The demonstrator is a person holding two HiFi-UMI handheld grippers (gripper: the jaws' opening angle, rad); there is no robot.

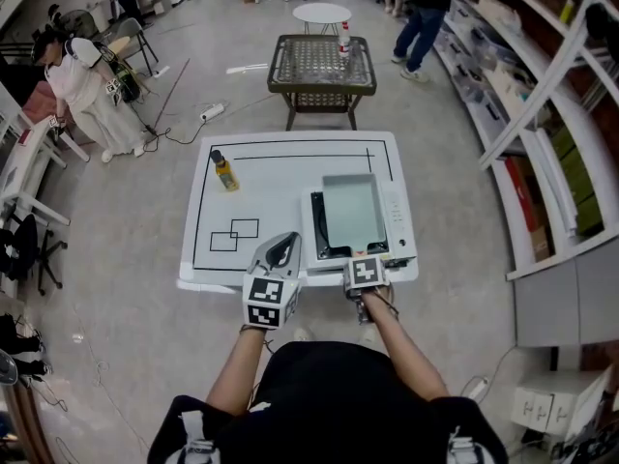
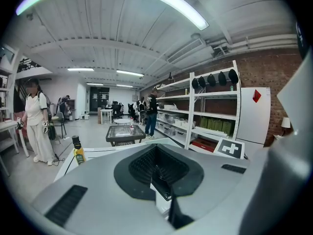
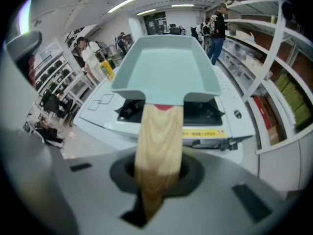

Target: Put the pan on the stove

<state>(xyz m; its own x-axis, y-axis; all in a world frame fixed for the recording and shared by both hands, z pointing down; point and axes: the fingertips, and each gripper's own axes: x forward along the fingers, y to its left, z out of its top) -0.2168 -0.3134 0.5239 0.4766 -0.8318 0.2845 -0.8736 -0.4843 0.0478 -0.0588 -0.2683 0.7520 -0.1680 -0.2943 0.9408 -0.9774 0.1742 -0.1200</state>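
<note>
Pan (image 1: 353,213) is held level over the stove (image 1: 397,222) on the desk (image 1: 280,177). Its wooden handle (image 3: 159,131) is clamped in the right hand-held gripper (image 3: 156,182) for controlled lowering. The left hand-held gripper (image 1: 285,244) is kept closed, empty, aside.

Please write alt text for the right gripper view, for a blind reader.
The right gripper grips the light wooden handle of a pale green rectangular pan, positioned over a black-topped white stove on a white table.

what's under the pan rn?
The white stove, with its black burner grate showing past the left and near edges of the pan. The burner's middle is covered by the pan, and whether the pan touches the grate cannot be told.
</note>
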